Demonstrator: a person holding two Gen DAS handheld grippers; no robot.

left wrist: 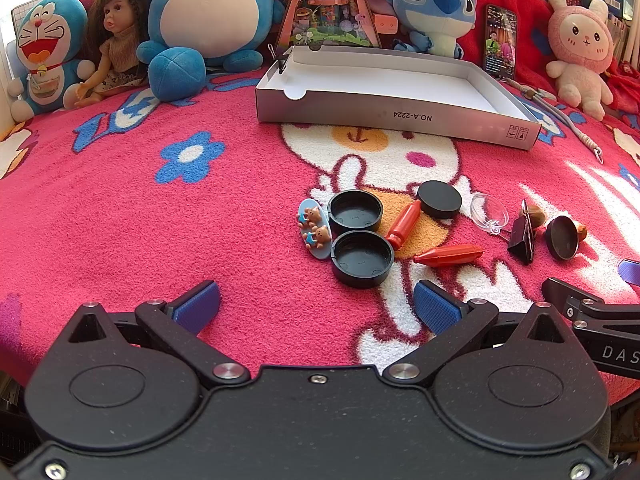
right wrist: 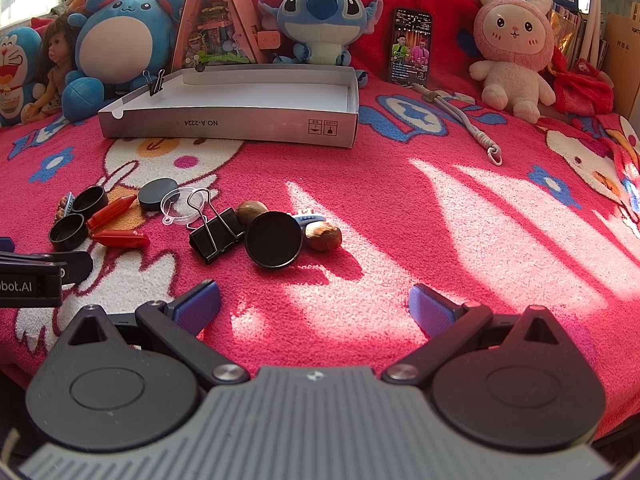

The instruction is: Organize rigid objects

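Observation:
Small rigid items lie scattered on a pink blanket: two upturned black caps, a flat black lid, two red crayon-like pieces, a blue bear clip, a clear lid, a black binder clip, a tilted black cap and two brown nuts. Behind them sits an open white cardboard box, empty but for a binder clip on its rim. My left gripper stands open just short of the caps. Equally open, my right gripper hovers before the tilted cap.
Plush toys, a doll and a toy house line the back behind the box. A phone leans beside a pink rabbit plush. A grey lanyard lies right of the box. Sunlit blanket spreads to the right.

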